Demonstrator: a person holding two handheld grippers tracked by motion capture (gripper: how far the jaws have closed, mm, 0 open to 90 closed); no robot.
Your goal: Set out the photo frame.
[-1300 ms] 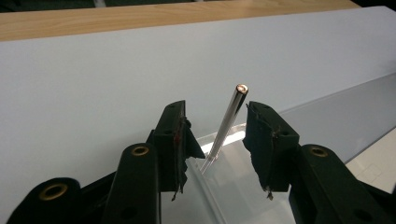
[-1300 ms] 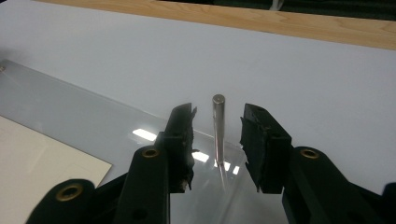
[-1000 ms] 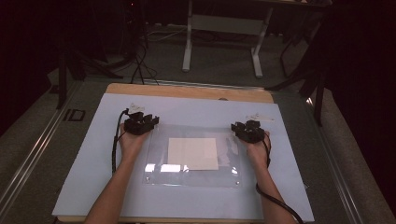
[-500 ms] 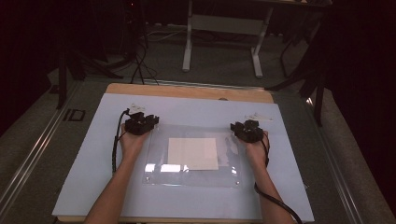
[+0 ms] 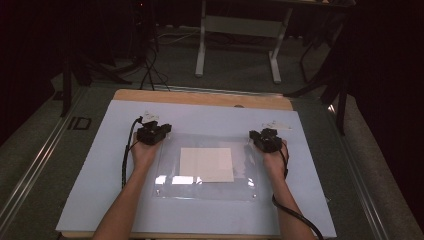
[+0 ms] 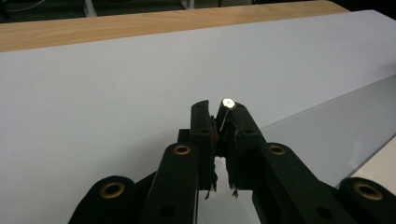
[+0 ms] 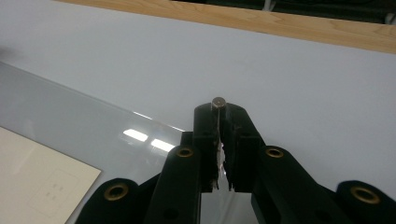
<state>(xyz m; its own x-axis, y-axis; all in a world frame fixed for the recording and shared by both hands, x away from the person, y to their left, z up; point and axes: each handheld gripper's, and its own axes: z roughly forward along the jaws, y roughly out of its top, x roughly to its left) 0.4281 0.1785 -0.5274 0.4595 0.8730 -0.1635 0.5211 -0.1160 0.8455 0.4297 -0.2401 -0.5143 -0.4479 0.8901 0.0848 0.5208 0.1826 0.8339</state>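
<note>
Clear sheet (image 5: 207,170) lies flat at centre of the pale mat (image 5: 90,200), covering a cream card (image 5: 206,164); judged purpose of the two-point hold is to lift or shift the sheet level, so the card beneath stays put. Left gripper (image 5: 154,133) sits at the sheet's 10 o'clock corner, jaws nearly closed on that corner with a small stud (image 6: 228,102) showing between the tips. Right gripper (image 5: 265,139) sits at the 2 o'clock corner, jaws likewise pinched on the sheet edge by its stud (image 7: 217,102).
</note>
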